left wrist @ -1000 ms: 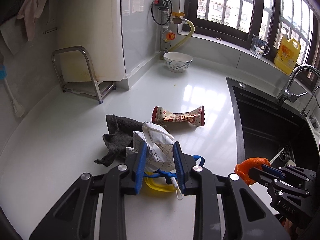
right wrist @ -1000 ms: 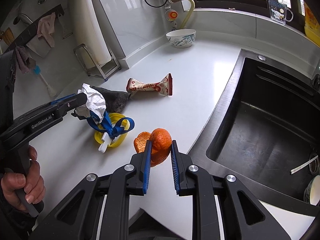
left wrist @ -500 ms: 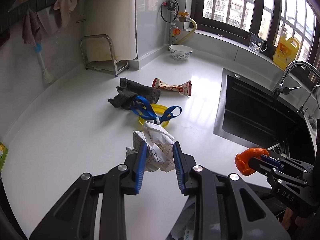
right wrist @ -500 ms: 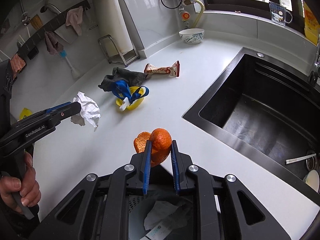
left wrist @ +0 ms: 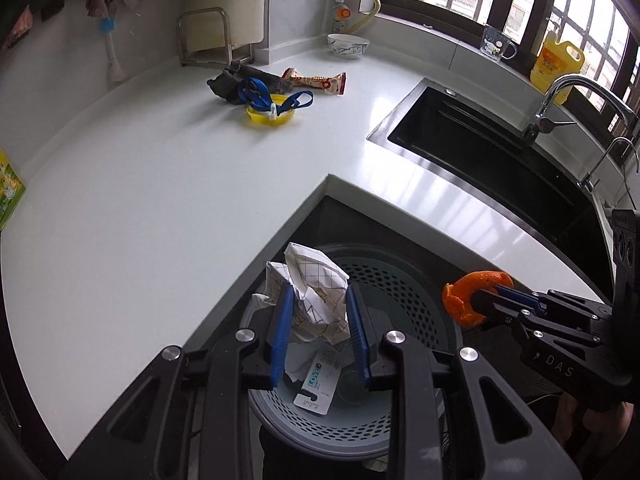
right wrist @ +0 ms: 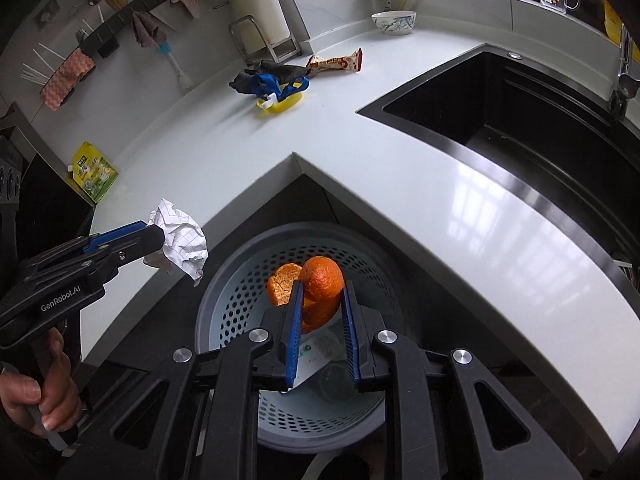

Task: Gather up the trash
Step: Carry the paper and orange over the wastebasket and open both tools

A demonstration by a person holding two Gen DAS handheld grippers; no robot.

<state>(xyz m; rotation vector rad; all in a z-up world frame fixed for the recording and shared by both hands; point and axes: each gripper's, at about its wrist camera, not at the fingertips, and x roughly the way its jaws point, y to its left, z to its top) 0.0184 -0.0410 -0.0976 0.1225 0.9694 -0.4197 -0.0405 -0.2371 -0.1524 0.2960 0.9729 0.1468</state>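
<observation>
- The left tongs (left wrist: 318, 322) are clamped on a crumpled paper (left wrist: 316, 292) printed with a thin grid, its blue pads pressing both sides of the wad.
- That paper hangs over the near rim of a grey perforated trash basket (left wrist: 404, 280), which sits on the floor in the inner corner of the white L-shaped surface (left wrist: 160, 184).
- The right tongs (right wrist: 320, 320) are nearly closed on an orange peel (right wrist: 322, 292), gripped between the blue pads and held directly above the basket's opening.
- Inside the basket lie a white labelled packet (left wrist: 316, 388) and what looks like a clear plastic lid, partly hidden behind the tongs.
- A person's hand (right wrist: 38, 396) wraps the handle of the left tool at the lower left of the right-wrist view.
- Well apart on the far stretch of the surface remain a snack wrapper (left wrist: 318, 82), a dark rag (left wrist: 240, 84), and a yellow lid (left wrist: 270, 112) with a blue strap (left wrist: 260, 94) draped across it.
- A green-and-yellow pouch (right wrist: 94, 174) lies near the surface's left edge.
- A black sink (left wrist: 500, 160) with a chrome tap (left wrist: 560, 100) occupies the right side; a patterned bowl (left wrist: 348, 45) stands near the back wall.
</observation>
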